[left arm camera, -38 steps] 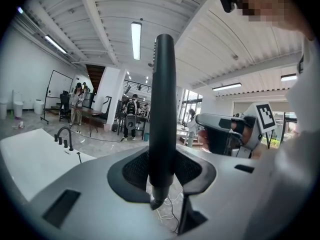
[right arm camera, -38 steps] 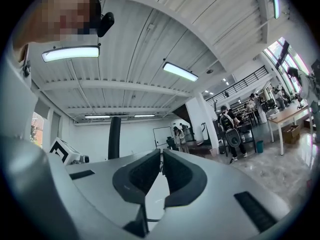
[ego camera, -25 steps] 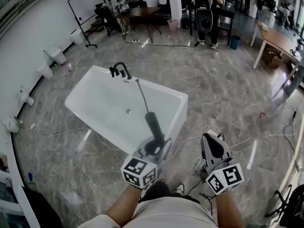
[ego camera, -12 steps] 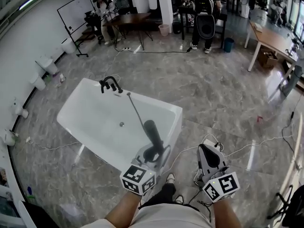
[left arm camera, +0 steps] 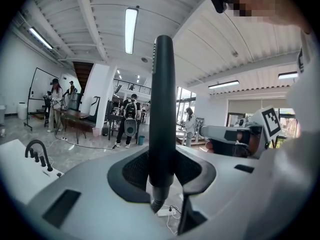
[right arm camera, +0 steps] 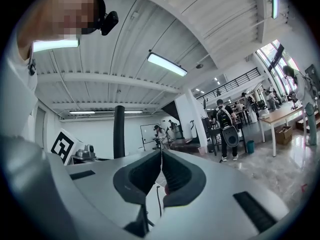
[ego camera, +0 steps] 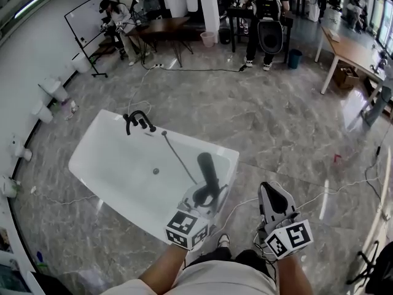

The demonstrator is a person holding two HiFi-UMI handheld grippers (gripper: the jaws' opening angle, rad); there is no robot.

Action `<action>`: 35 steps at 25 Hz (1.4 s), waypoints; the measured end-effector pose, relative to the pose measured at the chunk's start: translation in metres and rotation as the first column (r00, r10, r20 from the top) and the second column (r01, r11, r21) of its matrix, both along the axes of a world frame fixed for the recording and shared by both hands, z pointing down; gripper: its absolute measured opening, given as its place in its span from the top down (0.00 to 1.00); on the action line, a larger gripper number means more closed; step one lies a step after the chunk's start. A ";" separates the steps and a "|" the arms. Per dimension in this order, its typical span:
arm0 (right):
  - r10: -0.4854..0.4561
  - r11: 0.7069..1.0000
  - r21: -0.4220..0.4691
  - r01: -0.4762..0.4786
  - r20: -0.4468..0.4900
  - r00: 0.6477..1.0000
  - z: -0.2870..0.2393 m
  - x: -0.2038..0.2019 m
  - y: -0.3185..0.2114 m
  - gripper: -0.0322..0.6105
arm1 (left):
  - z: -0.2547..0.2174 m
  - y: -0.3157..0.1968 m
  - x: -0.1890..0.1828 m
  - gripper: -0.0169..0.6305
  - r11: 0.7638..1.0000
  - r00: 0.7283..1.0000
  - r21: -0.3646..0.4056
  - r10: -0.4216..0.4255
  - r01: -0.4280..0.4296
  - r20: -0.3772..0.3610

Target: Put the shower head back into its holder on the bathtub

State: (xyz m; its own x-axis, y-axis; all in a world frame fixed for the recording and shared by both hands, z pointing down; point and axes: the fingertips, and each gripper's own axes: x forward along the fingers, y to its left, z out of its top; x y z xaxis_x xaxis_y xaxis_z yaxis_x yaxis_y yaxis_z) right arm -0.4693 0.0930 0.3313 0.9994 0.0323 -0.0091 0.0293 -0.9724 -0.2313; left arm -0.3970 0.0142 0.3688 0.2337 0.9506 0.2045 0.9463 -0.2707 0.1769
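Looks like a big open lab or test hall to me, not a real bathroom. The bathtub (ego camera: pixel 116 165) just sits out on a stone-tile floor (ego camera: pixel 276 121) with loose cables (ego camera: pixel 196 70). There's a whiteboard (ego camera: pixel 83 20) upper left, work tables (ego camera: pixel 161 24) and people (ego camera: pixel 268 17) along the top, and strip lights (left arm camera: pixel 131 29) overhead.

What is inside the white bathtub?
The hose stretches over the bathtub; inside, only the drain shows. The left gripper and shower head cover its near corner.

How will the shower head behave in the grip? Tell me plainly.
The shower head looks rigid and smooth. Because it stands tall above the left gripper, it may pivot or slip. Its hose, which runs to the bathtub, will likely flex and tug.
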 end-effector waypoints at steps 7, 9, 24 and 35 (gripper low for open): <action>0.021 1.000 0.009 -0.021 0.008 1.000 0.004 0.025 0.025 0.93 | 0.002 0.023 0.032 0.79 1.000 1.000 0.000 -0.005 0.005 -0.022; 0.020 1.000 0.017 -0.020 0.011 1.000 0.009 0.032 0.034 0.93 | 0.005 0.030 0.040 0.79 1.000 1.000 0.007 -0.014 0.014 -0.020; -0.084 0.996 0.006 0.084 0.014 0.996 0.018 0.124 0.156 0.93 | 0.012 0.144 0.122 0.79 0.992 0.992 0.027 -0.123 0.124 -0.018; -0.154 0.988 0.001 0.154 -0.015 0.988 0.005 0.174 0.253 0.93 | 0.001 0.232 0.173 0.79 0.978 0.978 0.020 -0.206 0.206 -0.020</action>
State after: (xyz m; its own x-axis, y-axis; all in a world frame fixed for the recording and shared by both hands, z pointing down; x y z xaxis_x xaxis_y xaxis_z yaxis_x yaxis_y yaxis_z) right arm -0.2950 0.3464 0.3362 0.9922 -0.1224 -0.0242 -0.1246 -0.9646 -0.2322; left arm -0.2236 0.2466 0.3701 0.4281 0.8769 0.2187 0.8726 -0.4640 0.1522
